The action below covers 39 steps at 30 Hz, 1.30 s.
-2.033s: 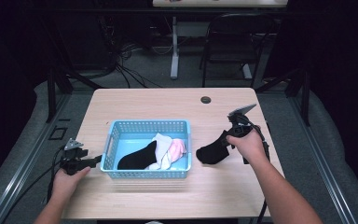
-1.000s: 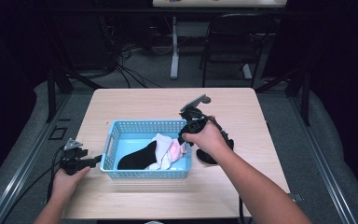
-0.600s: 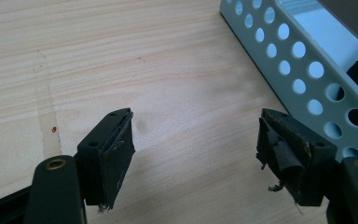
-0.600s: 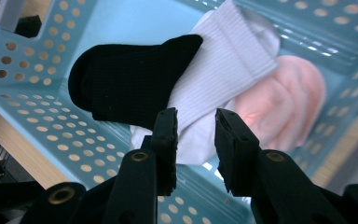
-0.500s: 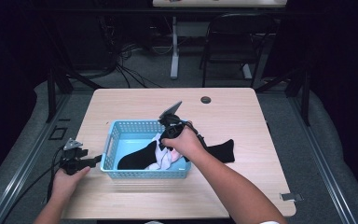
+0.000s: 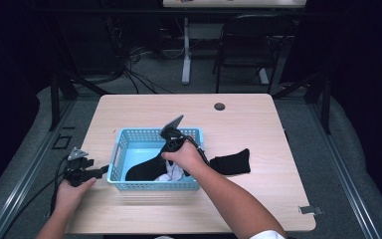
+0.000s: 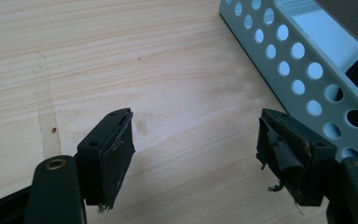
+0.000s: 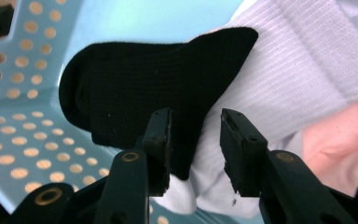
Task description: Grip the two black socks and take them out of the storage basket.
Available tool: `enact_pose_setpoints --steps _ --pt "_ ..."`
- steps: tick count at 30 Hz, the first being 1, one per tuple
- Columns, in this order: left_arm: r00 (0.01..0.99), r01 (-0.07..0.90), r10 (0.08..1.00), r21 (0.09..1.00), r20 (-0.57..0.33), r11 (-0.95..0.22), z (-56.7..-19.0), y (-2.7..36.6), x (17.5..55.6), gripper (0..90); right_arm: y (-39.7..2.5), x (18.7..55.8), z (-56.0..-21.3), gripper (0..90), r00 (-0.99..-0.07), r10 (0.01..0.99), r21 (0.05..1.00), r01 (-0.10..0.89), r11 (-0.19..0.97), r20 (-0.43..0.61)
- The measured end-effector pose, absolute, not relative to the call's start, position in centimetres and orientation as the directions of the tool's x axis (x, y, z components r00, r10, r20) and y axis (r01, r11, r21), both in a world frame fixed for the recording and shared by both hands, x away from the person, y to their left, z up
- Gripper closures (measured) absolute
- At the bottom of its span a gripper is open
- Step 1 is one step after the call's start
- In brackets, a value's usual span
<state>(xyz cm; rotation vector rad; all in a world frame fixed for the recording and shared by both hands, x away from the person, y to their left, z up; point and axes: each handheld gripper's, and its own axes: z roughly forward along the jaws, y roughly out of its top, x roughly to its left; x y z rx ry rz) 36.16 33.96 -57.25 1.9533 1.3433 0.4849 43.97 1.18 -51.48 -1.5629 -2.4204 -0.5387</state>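
A light blue perforated basket [image 6: 151, 132] sits mid-table. Inside it lie a black sock [image 6: 142, 172], a white sock [image 6: 171, 175] and a pink one [image 8: 340, 140]. My right gripper [image 6: 168, 158] reaches down into the basket. In the right gripper view it [image 8: 196, 135] is open, jaws hovering over the spot where the black sock [image 8: 140, 88] overlaps the white sock [image 8: 298, 70]. A second black sock [image 6: 231, 162] lies on the table just right of the basket. My left gripper [image 6: 101, 172] rests open on the table by the basket's left wall [image 7: 303, 70], empty [image 7: 196, 135].
A round dark grommet [image 6: 219, 106] sits near the table's far edge. A small strip of tape [image 6: 308, 209] lies at the front right corner. A chair [image 6: 243, 45] and cables stand on the floor beyond the table.
My right gripper carried a black sock leftward from the table's right side, left it beside the basket, then moved into the basket and lower. The left gripper stayed put.
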Motion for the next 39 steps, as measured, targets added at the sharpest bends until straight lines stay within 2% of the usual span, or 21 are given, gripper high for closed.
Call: enact_pose_setpoints --steps 3,8,14,15,24,39 --pt "0.391 0.652 0.917 0.728 -0.084 -0.211 -57.2 34.0 36.2 27.1 1.5 44.2 -52.2 62.3 -0.376 0.842 0.179 0.926 0.331 0.386" --pt "0.392 0.653 0.916 0.727 -0.085 -0.212 -57.2 34.0 36.2 27.1 1.9 44.3 -52.7 65.1 -0.381 0.839 0.171 0.924 0.341 0.388" --pt "0.393 0.653 0.916 0.727 -0.085 -0.213 -57.2 33.9 36.2 27.1 2.3 44.2 -52.5 85.1 -0.417 0.822 0.191 0.909 0.371 0.389" --pt "0.394 0.653 0.915 0.727 -0.085 -0.214 -57.2 33.9 36.2 27.1 2.3 44.2 -52.4 86.3 -0.42 0.82 0.191 0.907 0.375 0.389" --pt "0.394 0.652 0.915 0.727 -0.084 -0.214 -57.3 33.9 36.2 27.1 2.5 43.7 -51.4 87.3 -0.432 0.807 0.225 0.901 0.37 0.402" --pt "0.39 0.656 0.917 0.725 -0.087 -0.21 -57.3 33.9 36.2 27.1 4.0 42.7 -44.7 87.5 -0.534 0.742 0.312 0.844 0.436 0.406"
